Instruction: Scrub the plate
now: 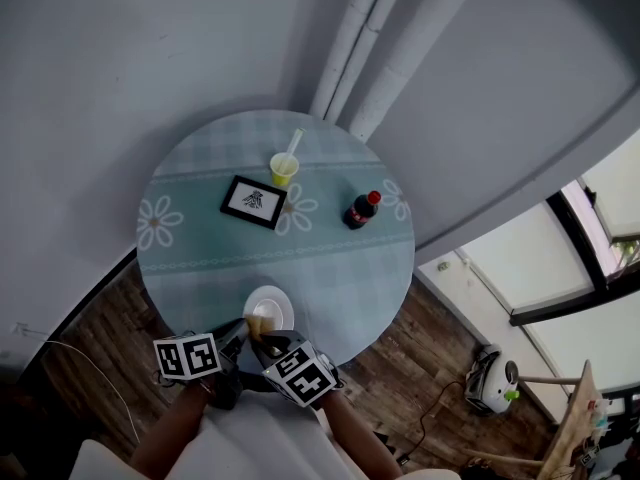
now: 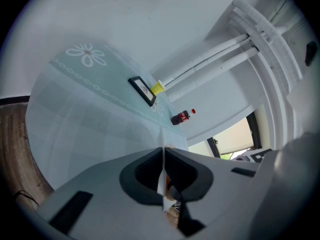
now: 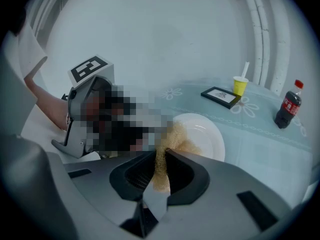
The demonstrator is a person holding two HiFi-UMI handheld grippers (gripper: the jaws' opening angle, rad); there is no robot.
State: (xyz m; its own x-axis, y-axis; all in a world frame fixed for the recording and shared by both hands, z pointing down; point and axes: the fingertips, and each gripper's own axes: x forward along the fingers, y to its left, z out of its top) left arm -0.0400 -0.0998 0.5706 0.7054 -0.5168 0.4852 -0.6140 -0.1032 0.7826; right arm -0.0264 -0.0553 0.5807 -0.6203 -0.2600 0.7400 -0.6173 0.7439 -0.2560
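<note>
- White round plate [image 1: 274, 303] sits at the near edge of the round table with the pale teal checked cloth [image 1: 200, 258].
- Left gripper [image 2: 163, 151] is clamped on the plate's thin rim, jaws almost together.
- Right gripper [image 3: 161, 154] pinches a tan fibrous scrub pad [image 3: 173, 139], which lies against the plate.

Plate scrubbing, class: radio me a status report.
Left gripper shut on plate rim. Right gripper shut on tan sponge, sponge against plate. Bottle, cup, frame well clear.
</note>
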